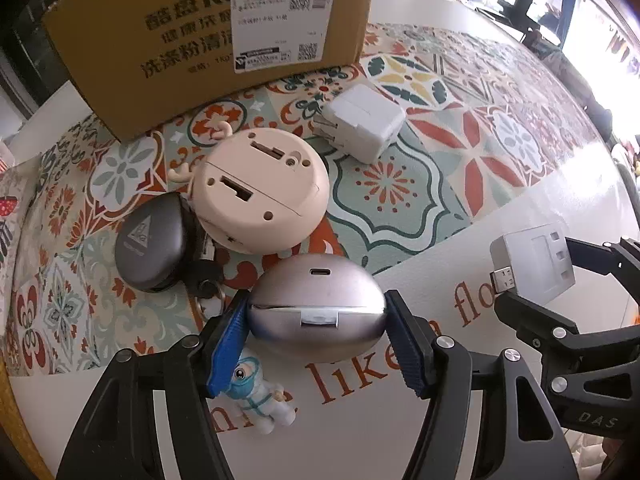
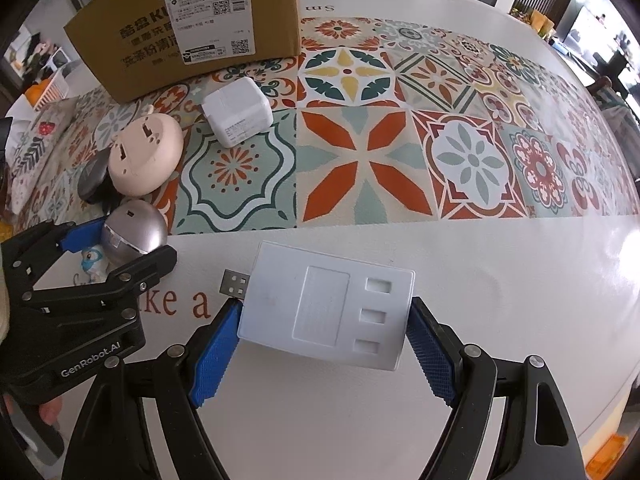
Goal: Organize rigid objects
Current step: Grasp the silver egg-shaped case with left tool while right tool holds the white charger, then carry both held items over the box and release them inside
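Note:
My left gripper (image 1: 316, 328) is shut on a silver egg-shaped case (image 1: 316, 304) with a USB-C port, held just above the table. My right gripper (image 2: 324, 344) is shut on a white USB hub (image 2: 328, 308) with its plug pointing left; the hub also shows in the left wrist view (image 1: 534, 262). The silver case (image 2: 134, 232) and left gripper (image 2: 116, 244) show at the left of the right wrist view. A pink round device (image 1: 260, 188), a dark grey case (image 1: 154, 242) and a white charger (image 1: 362, 122) lie on the patterned cloth.
A cardboard box (image 1: 200, 40) stands at the back, also in the right wrist view (image 2: 188, 20). A small figurine (image 1: 260, 396) in a white suit lies under the left gripper. A keyring (image 1: 208, 288) lies by the dark case. The patterned cloth (image 2: 360, 168) stretches right.

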